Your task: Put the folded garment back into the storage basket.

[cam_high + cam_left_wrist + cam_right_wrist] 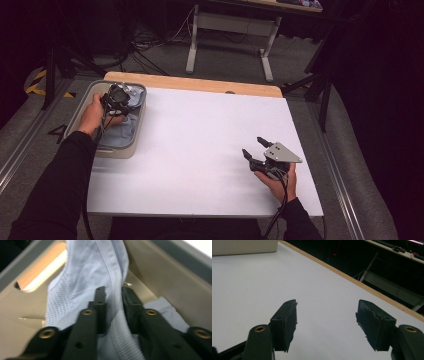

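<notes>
At the desk's far left corner sits a beige plastic bin (82, 107), its rim grey along the top. Inside it lies a pale blue knitted garment (122, 130), bunched against the bin's walls. The left gripper (116, 96) reaches down into the bin, and in the left gripper view its jaws are pinched on a raised fold of the garment (100, 272), the cloth squeezed between them and lifted above the bin floor. Across the white desk (200, 140), near the near right corner, the right gripper (255, 147) hovers low over bare surface, jaws spread wide and holding nothing.
</notes>
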Demonstrator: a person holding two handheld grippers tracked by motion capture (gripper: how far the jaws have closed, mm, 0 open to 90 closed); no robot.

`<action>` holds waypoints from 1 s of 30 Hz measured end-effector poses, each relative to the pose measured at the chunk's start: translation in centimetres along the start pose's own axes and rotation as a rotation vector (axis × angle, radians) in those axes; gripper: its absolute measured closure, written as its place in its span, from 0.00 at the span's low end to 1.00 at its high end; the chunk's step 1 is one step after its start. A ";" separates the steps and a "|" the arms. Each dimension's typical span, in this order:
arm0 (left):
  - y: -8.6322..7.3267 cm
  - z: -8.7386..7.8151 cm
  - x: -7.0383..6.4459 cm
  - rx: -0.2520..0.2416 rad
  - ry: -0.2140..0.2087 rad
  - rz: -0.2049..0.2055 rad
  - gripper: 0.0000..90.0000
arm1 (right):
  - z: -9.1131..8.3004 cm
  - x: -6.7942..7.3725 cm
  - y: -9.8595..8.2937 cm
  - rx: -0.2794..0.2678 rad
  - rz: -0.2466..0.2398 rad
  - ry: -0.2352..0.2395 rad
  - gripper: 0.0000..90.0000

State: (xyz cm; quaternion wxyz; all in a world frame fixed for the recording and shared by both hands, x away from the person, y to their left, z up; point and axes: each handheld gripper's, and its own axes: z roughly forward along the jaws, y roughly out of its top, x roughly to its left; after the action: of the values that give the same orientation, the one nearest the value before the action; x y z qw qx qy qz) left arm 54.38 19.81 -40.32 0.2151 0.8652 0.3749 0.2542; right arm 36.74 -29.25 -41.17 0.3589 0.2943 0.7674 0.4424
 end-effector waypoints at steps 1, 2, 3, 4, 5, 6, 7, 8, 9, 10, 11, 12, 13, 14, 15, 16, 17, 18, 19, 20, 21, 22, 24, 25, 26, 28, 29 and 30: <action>-0.1 -0.5 0.1 -0.043 0.009 -0.003 0.83 | -0.1 0.1 0.1 -0.004 -0.005 -0.004 0.36; -0.2 -0.7 0.1 -0.057 0.017 -0.015 0.80 | -0.1 0.0 0.1 -0.008 -0.006 -0.007 0.36; -0.2 -0.7 0.1 -0.057 0.017 -0.015 0.79 | -0.2 0.0 0.1 -0.014 -0.002 -0.007 0.36; -0.3 -1.1 0.0 -0.083 0.010 -0.024 0.78 | -0.2 0.0 0.1 -0.016 -0.001 -0.012 0.36; -0.4 -1.1 0.0 -0.092 0.021 -0.025 0.76 | -0.2 -0.1 0.2 -0.016 -0.001 -0.016 0.36; -0.4 -1.1 0.0 -0.092 0.021 -0.025 0.75 | -0.2 -0.1 0.2 -0.016 -0.001 -0.016 0.36; -0.5 -1.4 0.0 -0.105 0.020 -0.033 0.75 | -0.3 -0.1 0.2 -0.019 0.003 -0.016 0.35; -0.6 -1.6 0.0 -0.116 0.026 -0.044 0.74 | -0.4 -0.1 0.2 -0.024 0.003 -0.020 0.35; -0.7 -1.7 0.0 -0.125 0.031 -0.049 0.72 | -0.4 -0.1 0.2 -0.027 0.005 -0.020 0.35; -0.7 -1.8 0.0 -0.133 0.032 -0.053 0.71 | -0.4 -0.1 0.2 -0.028 0.006 -0.022 0.35; -0.8 -2.0 -0.1 -0.145 0.030 -0.064 0.67 | -0.4 -0.1 0.2 -0.032 0.010 -0.021 0.35; -0.8 -2.0 -0.1 -0.145 0.030 -0.064 0.66 | -0.4 -0.1 0.2 -0.032 0.010 -0.021 0.35; -0.9 -2.4 -0.1 -0.156 0.031 -0.068 0.64 | -0.3 0.0 0.3 -0.035 0.007 -0.021 0.35; -0.9 -2.4 -0.1 -0.156 0.031 -0.068 0.63 | -0.3 0.0 0.3 -0.035 0.007 -0.021 0.35; -1.0 -2.6 -0.2 -0.162 0.035 -0.072 0.63 | -0.3 0.0 0.3 -0.035 0.006 -0.020 0.35; -1.0 -2.7 -0.2 -0.169 0.050 -0.071 0.60 | -0.3 0.1 0.3 -0.036 0.004 -0.018 0.35; -1.1 -2.9 -0.3 -0.179 0.036 -0.075 0.59 | -0.3 0.1 0.3 -0.034 0.003 -0.019 0.35; -1.2 -3.0 -0.3 -0.191 0.041 -0.073 0.58 | -0.3 0.1 0.3 -0.033 0.004 -0.017 0.35; -1.2 -3.0 -0.3 -0.191 0.041 -0.073 0.56 | -0.3 0.1 0.3 -0.033 0.004 -0.017 0.35; -1.4 -3.2 -0.4 -0.203 0.041 -0.084 0.56 | -0.3 0.2 0.3 -0.032 0.004 -0.017 0.34; -1.6 -3.3 -0.5 -0.220 0.029 -0.090 0.56 | -0.3 0.2 0.4 -0.033 0.000 -0.017 0.34; -1.6 -3.3 -0.5 -0.223 0.035 -0.092 0.55 | -0.3 0.2 0.4 -0.033 0.001 -0.017 0.34; -1.7 -3.4 -0.5 -0.231 0.048 -0.088 0.54 | -0.3 0.2 0.4 -0.032 0.002 -0.018 0.34; -1.8 -3.5 -0.5 -0.236 0.043 -0.094 0.53 | -0.2 0.2 0.3 -0.032 0.004 -0.018 0.34; -1.9 -3.5 -0.6 -0.240 0.039 -0.104 0.53 | -0.2 0.2 0.3 -0.032 0.004 -0.016 0.34; -2.0 -3.9 -0.5 -0.263 0.047 -0.111 0.50 | -0.2 0.3 0.3 -0.025 -0.004 -0.017 0.33; -2.0 -4.0 -0.4 -0.271 0.052 -0.111 0.50 | -0.1 0.4 0.3 -0.023 -0.005 -0.019 0.33; -2.1 -4.2 -0.5 -0.275 0.054 -0.116 0.49 | -0.1 0.4 0.3 -0.022 -0.006 -0.019 0.33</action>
State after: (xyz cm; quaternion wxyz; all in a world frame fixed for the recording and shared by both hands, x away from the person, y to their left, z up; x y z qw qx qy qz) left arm 50.44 21.50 -38.34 0.3357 0.7973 0.3917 0.3133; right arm 36.47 -28.88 -40.93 0.3706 0.2925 0.7598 0.4469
